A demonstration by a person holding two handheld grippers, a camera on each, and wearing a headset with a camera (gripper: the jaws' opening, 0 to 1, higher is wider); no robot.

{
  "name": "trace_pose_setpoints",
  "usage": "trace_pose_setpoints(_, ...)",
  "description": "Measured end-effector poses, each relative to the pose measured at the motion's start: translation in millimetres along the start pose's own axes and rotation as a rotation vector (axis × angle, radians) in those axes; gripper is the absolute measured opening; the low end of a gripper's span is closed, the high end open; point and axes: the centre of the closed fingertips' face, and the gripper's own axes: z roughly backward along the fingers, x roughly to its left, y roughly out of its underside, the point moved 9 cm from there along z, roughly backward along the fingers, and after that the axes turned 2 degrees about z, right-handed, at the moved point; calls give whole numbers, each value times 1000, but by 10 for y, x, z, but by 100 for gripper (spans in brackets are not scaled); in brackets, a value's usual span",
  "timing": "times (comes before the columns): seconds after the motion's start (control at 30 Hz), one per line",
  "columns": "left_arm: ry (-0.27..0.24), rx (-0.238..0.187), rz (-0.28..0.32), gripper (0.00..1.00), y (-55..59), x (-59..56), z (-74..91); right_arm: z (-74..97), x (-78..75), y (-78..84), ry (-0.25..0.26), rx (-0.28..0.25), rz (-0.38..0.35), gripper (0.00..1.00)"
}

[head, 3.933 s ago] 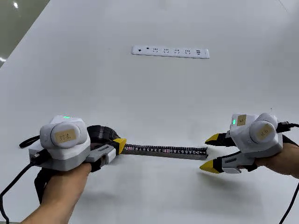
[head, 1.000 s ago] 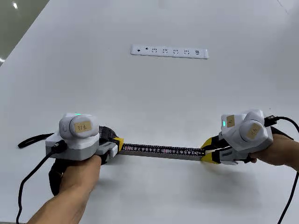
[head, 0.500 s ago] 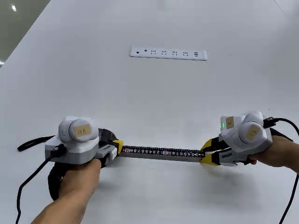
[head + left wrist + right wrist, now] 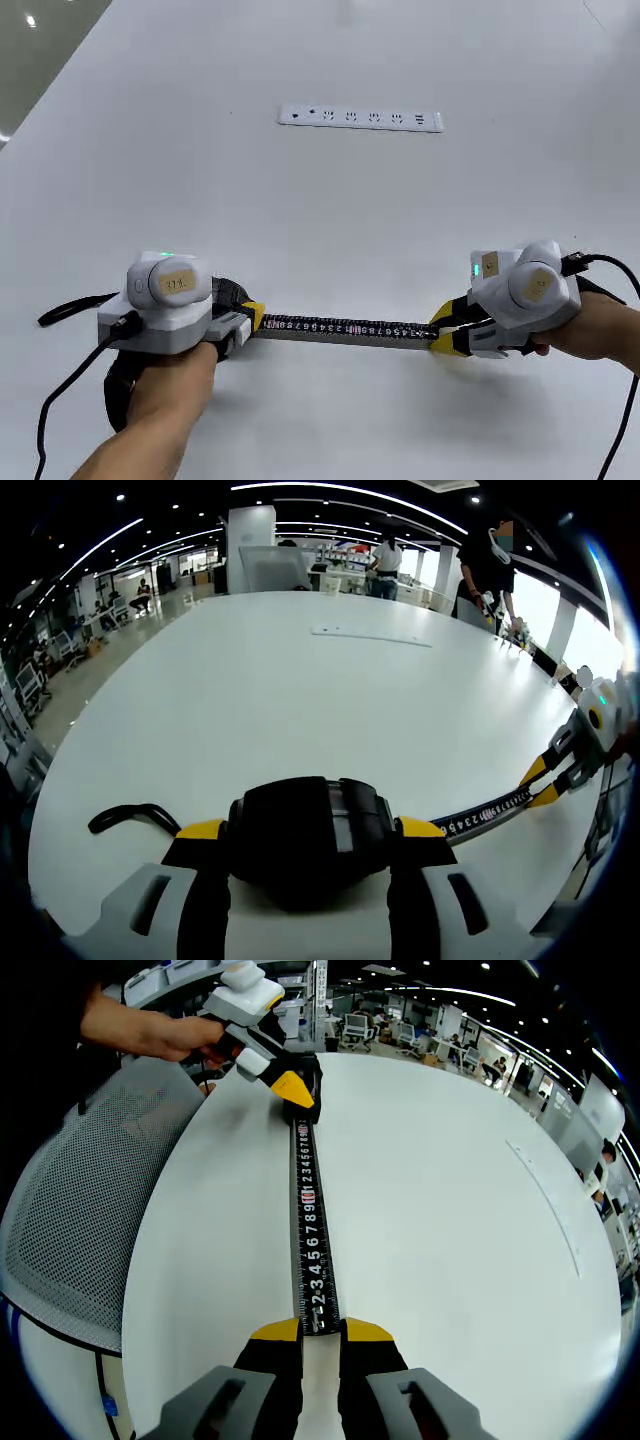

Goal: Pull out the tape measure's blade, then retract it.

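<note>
One tape measure case [image 4: 228, 292] sits on the white table [image 4: 330, 220] at 7 o'clock in the head view, clamped between the jaws of the left gripper [image 4: 310, 830], with its one black strap [image 4: 70, 308] trailing toward 9. One blade [image 4: 310, 1230] is drawn out, flat along the table from the case toward 4 o'clock, its end pinched tight by the right gripper [image 4: 320, 1330]. One power strip [image 4: 360, 118] lies at 12 o'clock, well apart from the two grippers.
</note>
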Motion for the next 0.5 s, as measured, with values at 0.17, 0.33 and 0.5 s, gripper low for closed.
trace_pose_setpoints(0.17, 2, -2, 3, 59, 3, 1, 7, 0, 5, -4, -2, 5, 1, 9)
trace_pose_setpoints(0.33, 6, -4, 6, 59, 6, 8, 8, 1, 3, -9, -3, 10, 2, 9)
trace_pose_setpoints(0.5, 8, -7, 6, 59, 9, 8, 8, 1, 4, -16, -5, 17, 3, 9)
